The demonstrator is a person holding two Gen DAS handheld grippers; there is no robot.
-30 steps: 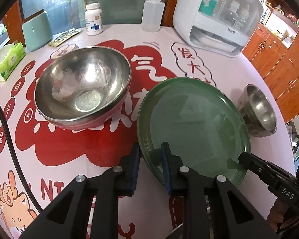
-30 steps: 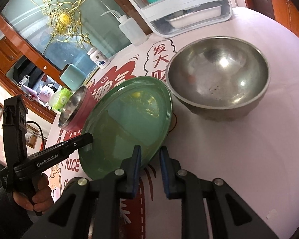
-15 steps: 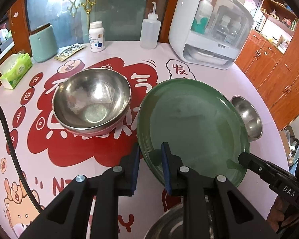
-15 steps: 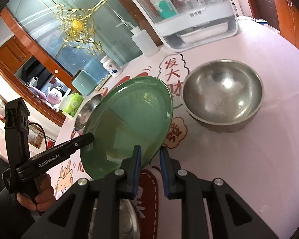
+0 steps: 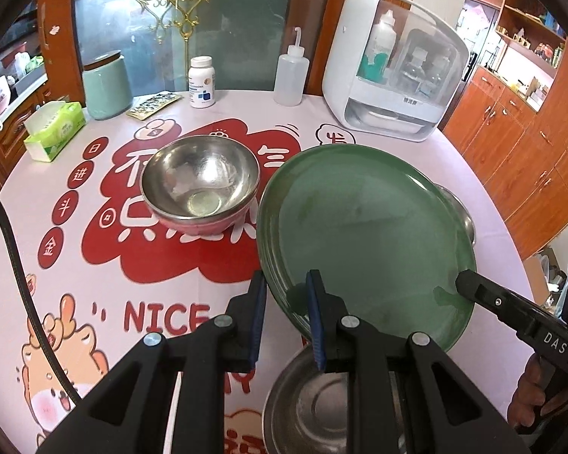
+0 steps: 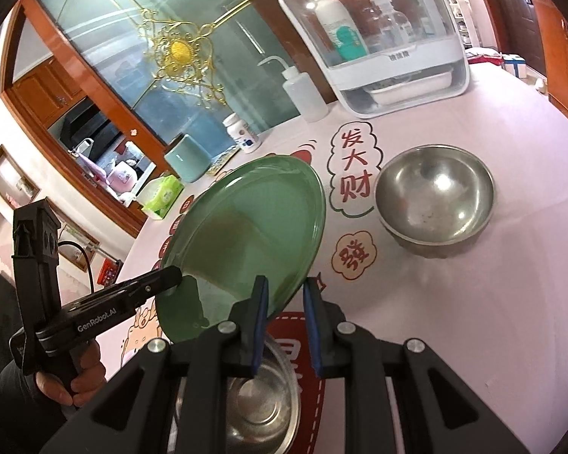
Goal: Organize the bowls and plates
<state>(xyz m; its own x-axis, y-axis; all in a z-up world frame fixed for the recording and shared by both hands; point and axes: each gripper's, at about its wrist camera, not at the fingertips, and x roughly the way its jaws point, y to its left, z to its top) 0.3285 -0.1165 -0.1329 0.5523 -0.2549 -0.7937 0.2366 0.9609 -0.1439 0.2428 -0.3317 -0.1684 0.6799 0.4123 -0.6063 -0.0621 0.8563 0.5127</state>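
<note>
Grippers: left gripper [image 5: 284,287] and right gripper [image 6: 284,295] are both clamping the green plate's [image 5: 363,234] near rim.
Change: plate is rising clear of the tablecloth [image 5: 94,272].
Meaning: ready for stacking elsewhere.

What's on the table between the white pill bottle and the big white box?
A clear squeeze bottle stands between the pill bottle and the white box, seen in both wrist views.
</note>
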